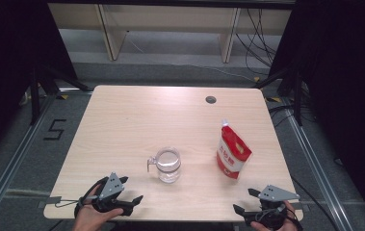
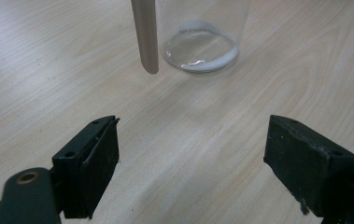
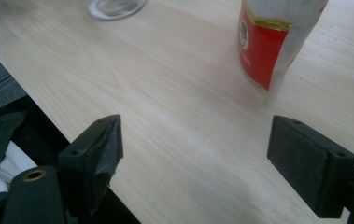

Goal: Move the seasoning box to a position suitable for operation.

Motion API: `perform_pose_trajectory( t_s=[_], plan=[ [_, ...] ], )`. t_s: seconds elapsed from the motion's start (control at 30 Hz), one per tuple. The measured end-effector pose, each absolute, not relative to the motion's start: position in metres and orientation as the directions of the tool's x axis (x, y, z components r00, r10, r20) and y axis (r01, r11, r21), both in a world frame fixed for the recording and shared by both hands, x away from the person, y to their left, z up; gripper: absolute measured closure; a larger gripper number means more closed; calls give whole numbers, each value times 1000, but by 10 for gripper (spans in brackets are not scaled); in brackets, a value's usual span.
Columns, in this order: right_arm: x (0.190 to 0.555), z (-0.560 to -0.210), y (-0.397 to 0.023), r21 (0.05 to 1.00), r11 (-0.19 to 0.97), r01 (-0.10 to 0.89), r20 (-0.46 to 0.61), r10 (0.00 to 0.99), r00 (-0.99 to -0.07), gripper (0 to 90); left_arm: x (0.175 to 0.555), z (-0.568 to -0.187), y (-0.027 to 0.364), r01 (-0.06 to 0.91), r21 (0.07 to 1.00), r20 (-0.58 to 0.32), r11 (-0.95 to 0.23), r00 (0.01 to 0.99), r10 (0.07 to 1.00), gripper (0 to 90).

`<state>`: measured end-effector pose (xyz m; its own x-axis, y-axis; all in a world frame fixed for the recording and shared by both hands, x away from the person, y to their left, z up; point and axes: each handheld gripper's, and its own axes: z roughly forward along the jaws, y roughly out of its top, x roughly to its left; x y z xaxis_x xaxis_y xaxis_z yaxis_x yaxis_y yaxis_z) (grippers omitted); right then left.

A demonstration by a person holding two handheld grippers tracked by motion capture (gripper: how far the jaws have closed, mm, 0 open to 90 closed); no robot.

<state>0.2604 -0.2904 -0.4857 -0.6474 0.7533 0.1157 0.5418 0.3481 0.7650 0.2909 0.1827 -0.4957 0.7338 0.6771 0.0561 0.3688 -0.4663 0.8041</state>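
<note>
A pale wooden table (image 1: 122,125) holds a glass mug (image 1: 168,165) and red pouch (image 1: 232,153) — both grippers, left (image 1: 133,190) and right (image 1: 244,200), wait wide open, empty; reaching likely comes next.

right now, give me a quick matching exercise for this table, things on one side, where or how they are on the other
Things:
1. glass mug
2. red pouch
3. left gripper
4. round hole

Places or states:
A. far side of the table
B. near left edge, jaws open
C. middle of the table, clear
D. upright, right of the mug

Pairs: 1-C, 2-D, 3-B, 4-A
</note>
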Motion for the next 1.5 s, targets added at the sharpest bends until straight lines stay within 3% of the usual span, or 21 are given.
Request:
perform_pose_trajectory(
  t_s=[0.37, 0.93, 1.2, 1.5],
  plan=[
    [263, -485, -293, 787, 346, 510, 111, 735, -669, 155, 291, -495, 182, 354, 821, 57, -449, 730, 681, 172],
    [263, -487, -292, 791, 356, 497, 96, 731, -676, 170, 298, -490, 176, 339, 866, 17, -367, 715, 699, 164],
    [264, -488, -291, 789, 363, 495, 81, 738, -670, 185, 315, -482, 166, 298, 867, 73, -398, 715, 695, 185],
    [264, -489, -290, 789, 367, 492, 83, 730, -678, 183, 339, -484, 157, 301, 876, 54, -375, 713, 699, 276]
  ],
)
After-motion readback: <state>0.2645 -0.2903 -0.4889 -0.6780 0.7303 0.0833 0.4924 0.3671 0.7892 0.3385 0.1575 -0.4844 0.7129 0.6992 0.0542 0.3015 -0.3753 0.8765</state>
